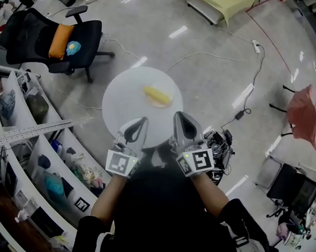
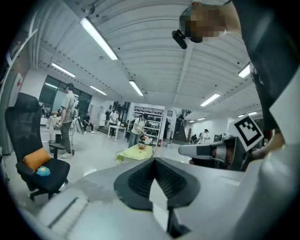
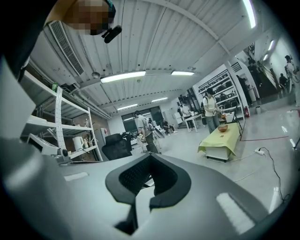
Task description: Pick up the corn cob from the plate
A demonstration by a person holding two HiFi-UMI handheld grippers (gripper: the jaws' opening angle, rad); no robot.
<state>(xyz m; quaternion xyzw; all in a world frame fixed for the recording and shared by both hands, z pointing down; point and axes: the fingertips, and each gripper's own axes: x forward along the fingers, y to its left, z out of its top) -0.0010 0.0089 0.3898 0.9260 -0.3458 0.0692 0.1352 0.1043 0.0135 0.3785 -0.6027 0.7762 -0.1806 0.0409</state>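
Approach phase. Left gripper [image 1: 143, 121] and right gripper [image 1: 178, 117] at table [image 1: 121, 101] near edge, jaws together, empty. Corn cob [image 1: 157, 94] on plate [image 1: 156, 104], far side. Next: open, reach.

Both grippers held out in front, side by side, jaws closed and empty.
The left gripper [image 1: 139, 124] angles toward 1 o'clock and the right gripper [image 1: 182, 121] toward 11 o'clock, so their tips lean toward each other without touching. Each one's jaws meet at the tip with nothing between them. The left forearm [image 1: 109, 194] and right forearm [image 1: 208, 191] reach up from 6 o'clock, roughly parallel.
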